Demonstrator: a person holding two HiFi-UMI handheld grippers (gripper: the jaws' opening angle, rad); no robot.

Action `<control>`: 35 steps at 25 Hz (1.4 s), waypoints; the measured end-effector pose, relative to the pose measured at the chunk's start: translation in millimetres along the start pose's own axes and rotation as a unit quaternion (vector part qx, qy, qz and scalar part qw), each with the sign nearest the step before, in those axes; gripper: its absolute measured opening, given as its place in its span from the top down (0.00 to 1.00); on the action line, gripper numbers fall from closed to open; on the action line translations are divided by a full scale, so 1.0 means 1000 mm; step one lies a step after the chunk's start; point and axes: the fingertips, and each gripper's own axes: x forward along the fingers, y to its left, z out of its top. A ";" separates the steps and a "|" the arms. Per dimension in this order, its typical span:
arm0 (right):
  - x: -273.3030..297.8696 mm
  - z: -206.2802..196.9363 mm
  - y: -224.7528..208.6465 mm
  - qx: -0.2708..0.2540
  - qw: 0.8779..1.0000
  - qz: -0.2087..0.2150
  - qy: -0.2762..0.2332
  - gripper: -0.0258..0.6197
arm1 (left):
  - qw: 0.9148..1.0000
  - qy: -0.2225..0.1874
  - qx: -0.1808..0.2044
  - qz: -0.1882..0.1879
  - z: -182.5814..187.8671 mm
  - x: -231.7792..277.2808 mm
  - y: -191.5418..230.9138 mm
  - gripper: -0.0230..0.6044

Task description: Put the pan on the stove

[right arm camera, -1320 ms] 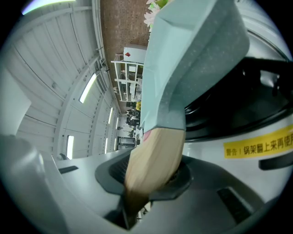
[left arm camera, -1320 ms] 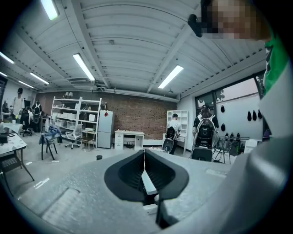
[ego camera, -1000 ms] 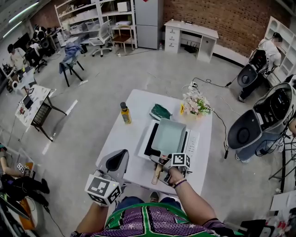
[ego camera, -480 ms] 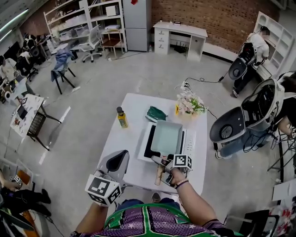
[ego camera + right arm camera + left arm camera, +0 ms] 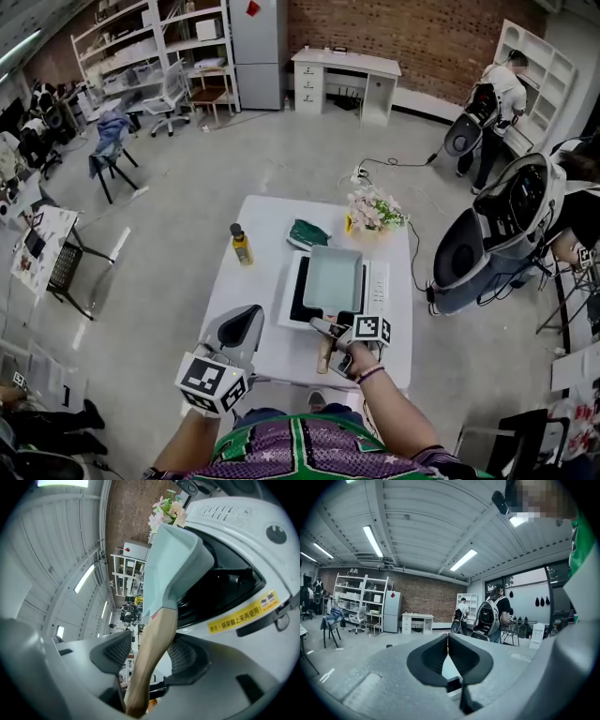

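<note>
**Head view:** A pale green square pan (image 5: 334, 279) is seen resting on the white stove (image 5: 378, 286) at the centre of the frame, on a white counter (image 5: 253, 281). Its wooden handle (image 5: 324, 354) points toward the lower edge and lies within the right tool (image 5: 330, 345). The left tool (image 5: 246, 319) is held over the counter's lower left corner, apart from the pan. A bottle (image 5: 241, 246), a green cloth (image 5: 307, 232) and flowers (image 5: 373, 208) are set along the counter's upper part.

**Left gripper view:** The left tool (image 5: 447, 641) is shown with its jaws together, tips touching, nothing between them.

**Right gripper view:** The right tool (image 5: 151, 654) is caught with its jaws opening. The handle (image 5: 152, 639) runs between them, and a gap is visible at the left-hand pad. The pan (image 5: 168, 564) is seen on the stove (image 5: 243, 536) in the upper frame.
</note>
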 end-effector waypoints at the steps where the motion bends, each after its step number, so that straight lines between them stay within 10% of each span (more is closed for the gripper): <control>1: -0.002 0.000 0.000 -0.002 1.000 -0.003 -0.004 0.61 | 1.000 -0.001 0.000 -0.004 0.001 0.000 0.000 0.93; 22: -0.055 0.000 0.006 -0.032 0.993 -0.055 -0.095 0.61 | 0.998 -0.027 -0.009 -0.052 0.008 -0.019 0.002 0.93; 35: -0.097 -0.016 0.032 -0.153 0.968 -0.129 -0.153 0.61 | 0.997 -0.029 -0.006 -0.072 0.005 -0.059 0.008 0.93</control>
